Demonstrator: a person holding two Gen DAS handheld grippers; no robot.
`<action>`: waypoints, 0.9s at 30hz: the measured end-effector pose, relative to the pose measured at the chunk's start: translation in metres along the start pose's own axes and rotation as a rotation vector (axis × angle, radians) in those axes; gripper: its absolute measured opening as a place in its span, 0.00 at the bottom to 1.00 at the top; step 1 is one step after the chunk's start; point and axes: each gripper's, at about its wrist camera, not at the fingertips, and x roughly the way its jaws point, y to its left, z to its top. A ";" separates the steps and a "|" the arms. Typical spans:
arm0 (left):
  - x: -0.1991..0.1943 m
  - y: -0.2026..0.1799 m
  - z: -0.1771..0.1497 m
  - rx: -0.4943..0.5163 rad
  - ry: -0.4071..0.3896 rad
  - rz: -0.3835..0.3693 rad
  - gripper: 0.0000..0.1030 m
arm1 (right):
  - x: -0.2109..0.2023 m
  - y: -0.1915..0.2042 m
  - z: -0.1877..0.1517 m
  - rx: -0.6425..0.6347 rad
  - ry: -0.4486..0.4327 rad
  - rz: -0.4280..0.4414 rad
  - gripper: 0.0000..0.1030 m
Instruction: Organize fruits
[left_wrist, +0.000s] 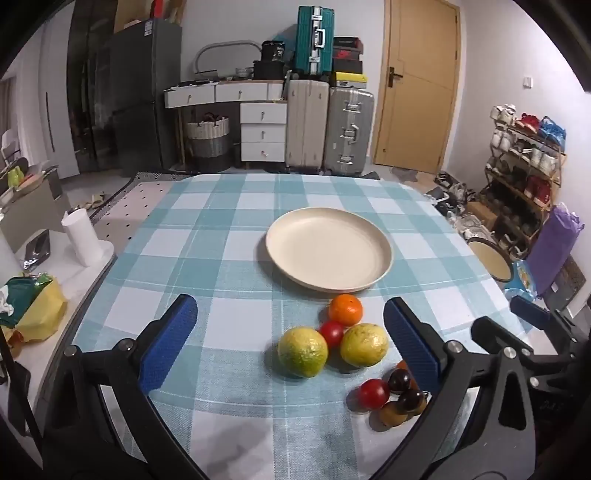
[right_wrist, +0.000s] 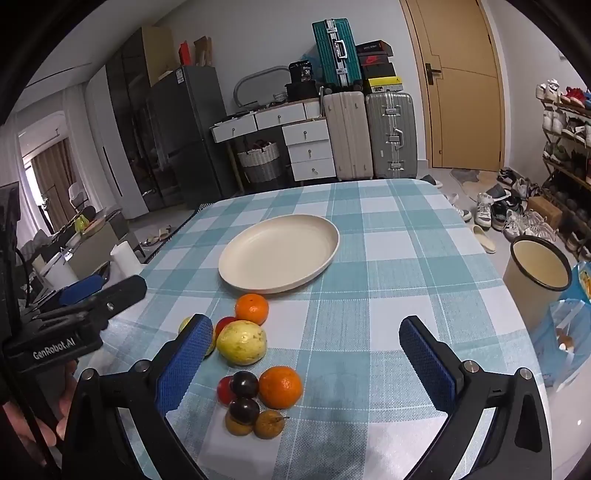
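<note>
Fingers of the left gripper (left_wrist: 291, 332) stand spread wide and grasp nothing; the right gripper (right_wrist: 306, 354) is likewise released and empty. Fruit lies on the checked tablecloth (right_wrist: 406, 240), just near of the empty cream plate (right_wrist: 279, 253). To begin well, I would straddle one outlying fruit squarely and close gently, since round fruit may roll. I count two oranges (right_wrist: 280, 387), two yellow-green guavas (right_wrist: 242, 342), two red tomatoes (left_wrist: 373, 394), two dark plums (right_wrist: 243, 384) and two small brown fruits (right_wrist: 269, 424).
</note>
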 end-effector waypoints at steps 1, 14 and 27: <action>0.000 0.000 -0.002 -0.001 -0.005 0.003 0.98 | -0.001 0.000 0.000 -0.003 -0.002 -0.001 1.00; -0.001 -0.001 -0.005 0.006 0.003 0.013 0.99 | 0.002 0.003 -0.002 -0.015 -0.001 0.004 1.00; 0.010 0.001 -0.009 0.000 0.016 0.017 0.99 | 0.003 0.003 -0.002 -0.016 0.000 0.013 1.00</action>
